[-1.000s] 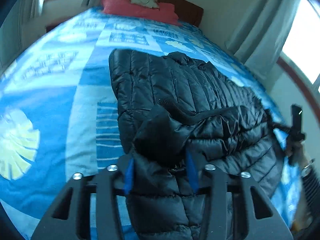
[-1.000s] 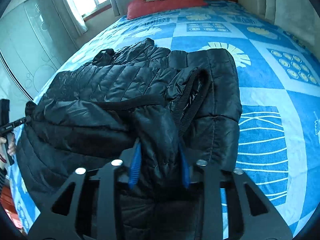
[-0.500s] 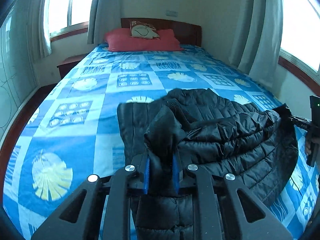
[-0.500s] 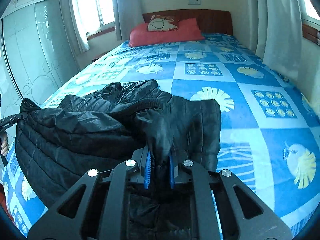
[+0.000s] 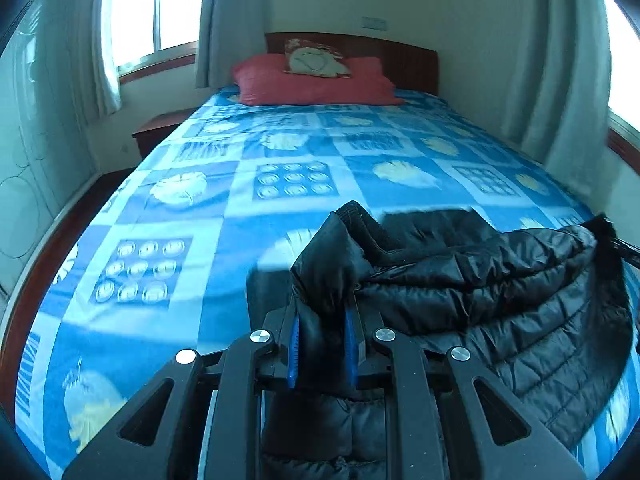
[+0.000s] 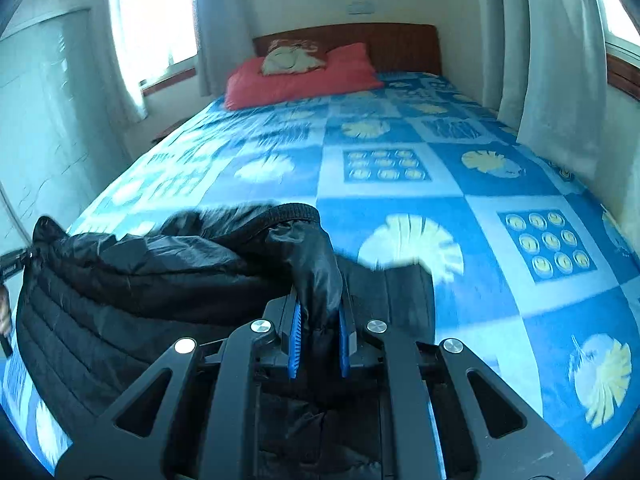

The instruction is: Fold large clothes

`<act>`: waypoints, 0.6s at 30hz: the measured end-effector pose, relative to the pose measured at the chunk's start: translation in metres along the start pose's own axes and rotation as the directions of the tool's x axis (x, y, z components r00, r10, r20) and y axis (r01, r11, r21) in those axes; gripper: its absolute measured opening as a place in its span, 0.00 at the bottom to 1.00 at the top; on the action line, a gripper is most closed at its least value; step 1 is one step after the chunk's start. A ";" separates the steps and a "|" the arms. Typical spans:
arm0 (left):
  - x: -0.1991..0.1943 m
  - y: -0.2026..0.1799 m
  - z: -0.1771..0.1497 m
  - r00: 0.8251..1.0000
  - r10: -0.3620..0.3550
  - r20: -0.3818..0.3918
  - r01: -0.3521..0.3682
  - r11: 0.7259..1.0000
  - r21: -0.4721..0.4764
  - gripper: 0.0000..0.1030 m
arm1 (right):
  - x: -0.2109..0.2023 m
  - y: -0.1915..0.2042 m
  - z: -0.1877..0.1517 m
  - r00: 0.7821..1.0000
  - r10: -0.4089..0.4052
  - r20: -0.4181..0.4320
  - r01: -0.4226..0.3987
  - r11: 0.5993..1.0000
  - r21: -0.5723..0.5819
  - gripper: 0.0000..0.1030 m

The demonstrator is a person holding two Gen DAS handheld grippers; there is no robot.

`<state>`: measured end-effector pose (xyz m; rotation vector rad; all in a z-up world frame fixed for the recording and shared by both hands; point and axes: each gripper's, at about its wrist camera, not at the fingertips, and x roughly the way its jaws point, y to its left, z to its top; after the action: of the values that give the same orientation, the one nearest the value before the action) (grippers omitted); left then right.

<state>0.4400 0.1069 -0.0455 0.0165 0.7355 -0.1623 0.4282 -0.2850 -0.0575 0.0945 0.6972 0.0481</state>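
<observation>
A black quilted puffer jacket (image 5: pixel 520 304) lies at the near end of the blue patterned bed (image 5: pixel 280 200). My left gripper (image 5: pixel 322 320) is shut on a bunched corner of the jacket, held between its blue pads (image 5: pixel 294 344). In the right wrist view the same jacket (image 6: pixel 132 292) stretches off to the left, and my right gripper (image 6: pixel 319 314) is shut on its other corner. The pinched edge hangs lifted off the bed between the two grippers, and the rest sags below.
A red pillow (image 5: pixel 312 80) with a small cushion leans on the wooden headboard (image 5: pixel 400 56). Curtains (image 6: pixel 560 60) and windows flank the bed. A low nightstand (image 5: pixel 160 128) stands at the left. A hand holding the other gripper's handle shows at the edge (image 6: pixel 5 312).
Both grippers closed on the jacket's corners, then rose and pulled back toward the foot of the bed, lifting that edge. More of the bedspread now shows beyond the jacket.
</observation>
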 end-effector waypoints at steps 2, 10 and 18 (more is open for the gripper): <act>0.026 -0.001 0.012 0.999 0.042 -0.013 -0.042 0.999 -0.007 0.17 | 0.032 -0.002 0.013 0.999 -0.030 -0.024 0.031 0.999 0.026 0.14; 0.121 -0.006 0.004 0.976 0.161 -0.148 -0.161 0.987 0.012 0.19 | 0.133 -0.008 -0.001 0.979 -0.124 -0.160 0.132 0.990 0.042 0.20; 0.147 0.009 -0.016 0.986 0.124 -0.115 -0.136 0.986 -0.099 0.31 | 0.164 -0.020 -0.020 0.973 -0.128 -0.190 0.150 0.983 0.107 0.29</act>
<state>0.5373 0.0960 -0.1562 -0.0281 0.8483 0.0031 0.5408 -0.2914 -0.1793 0.1588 0.8882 -0.1222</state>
